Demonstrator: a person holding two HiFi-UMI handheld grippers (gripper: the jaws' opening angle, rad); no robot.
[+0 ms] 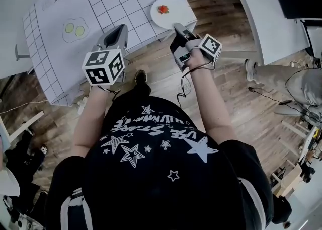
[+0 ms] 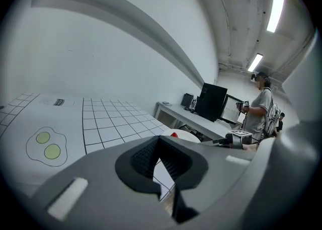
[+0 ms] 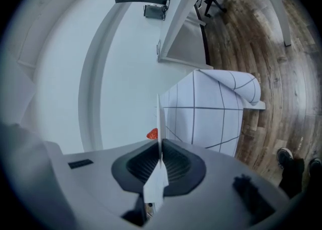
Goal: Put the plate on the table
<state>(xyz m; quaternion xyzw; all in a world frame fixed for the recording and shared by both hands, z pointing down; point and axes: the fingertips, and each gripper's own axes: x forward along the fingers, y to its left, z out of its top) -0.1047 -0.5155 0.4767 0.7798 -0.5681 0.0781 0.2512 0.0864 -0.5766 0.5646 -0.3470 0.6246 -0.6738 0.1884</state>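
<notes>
Head view showed the right gripper shut on the near edge of the plate; the plate lay flat & stuck out away from the person, over the near right corner of the counter; a small red thing sat on the plate. Right gripper view showed the plate edge-on, a thin white line held tight btw the jaws, w/ the grid cloth just beside it. So the counter was right under the plate; the next move prob needed only a small drop straight down, then letting go. The left gripper was shut w/ nothing in it; it hung over the counter's near edge, well apart from the plate, so the right hand was the one doing the job. Hard to tell: if the plate's bottom touched the cloth or hung just over it; no view showed that gap. What the red thing was, too small to say.
</notes>
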